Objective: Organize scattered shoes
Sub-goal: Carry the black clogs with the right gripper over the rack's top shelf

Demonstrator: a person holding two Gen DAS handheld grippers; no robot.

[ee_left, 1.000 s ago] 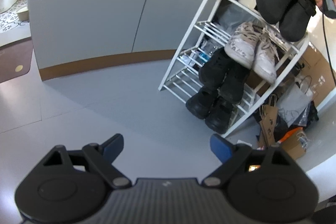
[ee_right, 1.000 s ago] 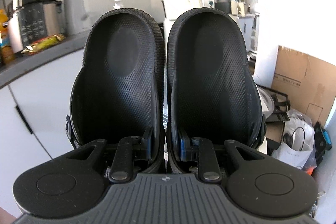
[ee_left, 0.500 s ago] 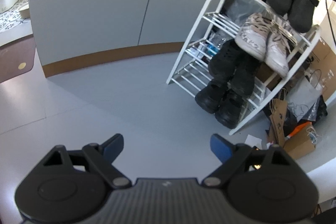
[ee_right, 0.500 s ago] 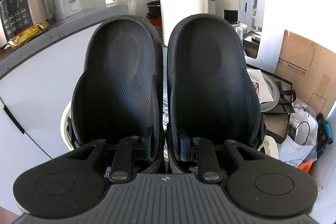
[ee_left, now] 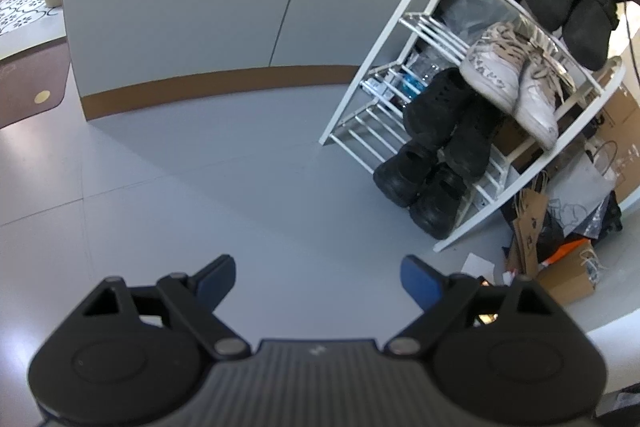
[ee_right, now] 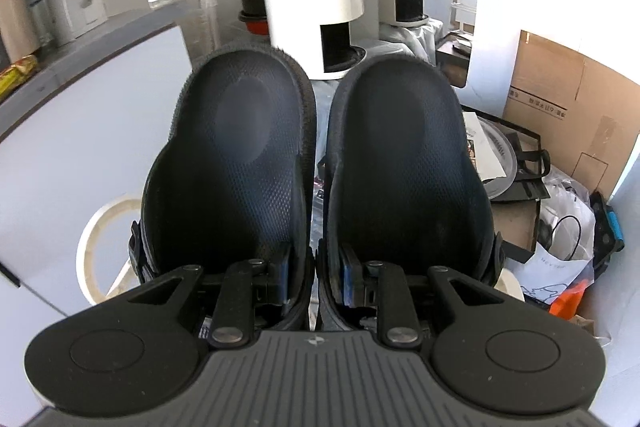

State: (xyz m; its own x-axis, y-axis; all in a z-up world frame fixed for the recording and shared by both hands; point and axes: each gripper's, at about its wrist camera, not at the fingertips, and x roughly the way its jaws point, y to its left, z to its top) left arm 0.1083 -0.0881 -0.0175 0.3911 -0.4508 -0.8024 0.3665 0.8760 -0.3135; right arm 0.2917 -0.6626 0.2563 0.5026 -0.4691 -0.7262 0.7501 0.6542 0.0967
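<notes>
- The pair of black clogs (ee_right: 316,163) hangs from the right gripper (ee_right: 314,277), whose two blue-padded fingers are clenched on the adjoining inner walls of the two shoes at the heel end, so that one pinch carries both.
- Judged from their thick foam-like build, the clogs are probably light and somewhat springy; the pinched walls likely give a little under the pads, so the grip holds by squeeze rather than by any hard edge.
- Their footbeds are finely textured, each with a smoother oval patch at the forefoot, and a fuzzy rim runs round the toe; none of it looks slippery or fragile.
- The present hold looks like the sensible one: held elsewhere, the two shoes would likely splay or one would drop free.
- In the left wrist view the same pair shows as two rounded matte black shapes with straps, soles outward, held in the air just above the top tier of the white shoe rack (ee_left: 404,39).
- That rack already bears pale laced sneakers (ee_left: 516,79) on an upper tier, black boots (ee_left: 452,123) below them and chunky black shoes (ee_left: 420,187) at the bottom.
- The left gripper (ee_left: 318,277) is released, its jaws spread wide with nothing between them, over bare grey floor (ee_left: 200,195), well apart from the rack.
- Paper bags (ee_left: 532,223) and clutter crowd the rack's right side.
</notes>
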